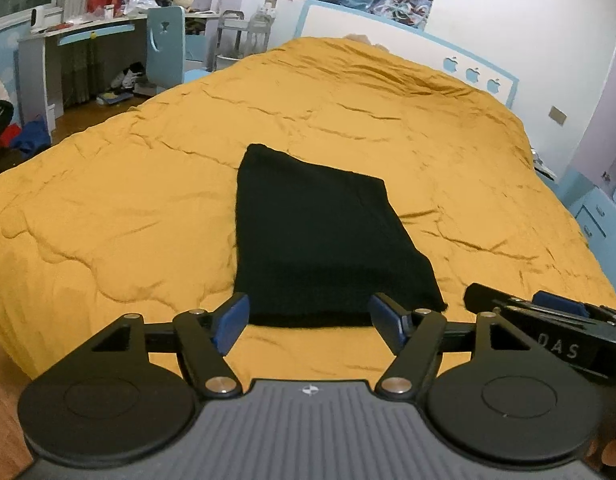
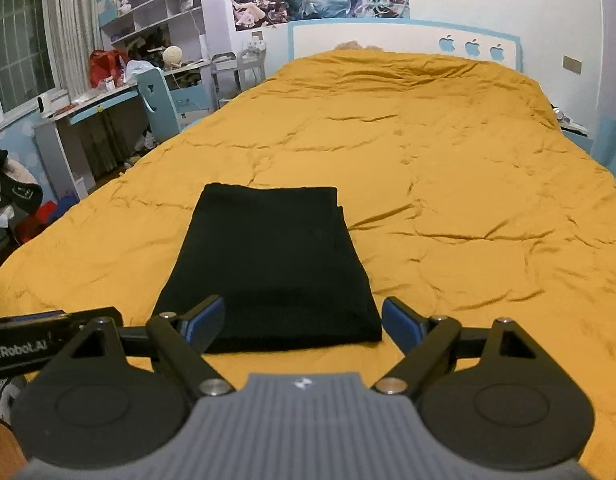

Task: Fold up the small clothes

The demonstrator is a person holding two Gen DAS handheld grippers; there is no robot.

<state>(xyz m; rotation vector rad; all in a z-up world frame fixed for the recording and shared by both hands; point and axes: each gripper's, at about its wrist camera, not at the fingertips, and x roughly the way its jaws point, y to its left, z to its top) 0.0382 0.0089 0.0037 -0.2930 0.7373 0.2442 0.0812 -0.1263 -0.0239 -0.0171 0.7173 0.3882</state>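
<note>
Folded black garment (image 2: 267, 264) lies flat on mustard quilt (image 2: 468, 184).

A wide bed (image 2: 448, 152) fills both views, covered edge to edge by a rumpled mustard-yellow quilt (image 1: 127, 208) with stitched panels and shallow creases. Directly on the quilt, near the foot end, lies a black garment (image 2: 267, 256) folded into a flat, tidy rectangle, its long sides running toward the white, blue-trimmed headboard (image 2: 368, 40).
</note>
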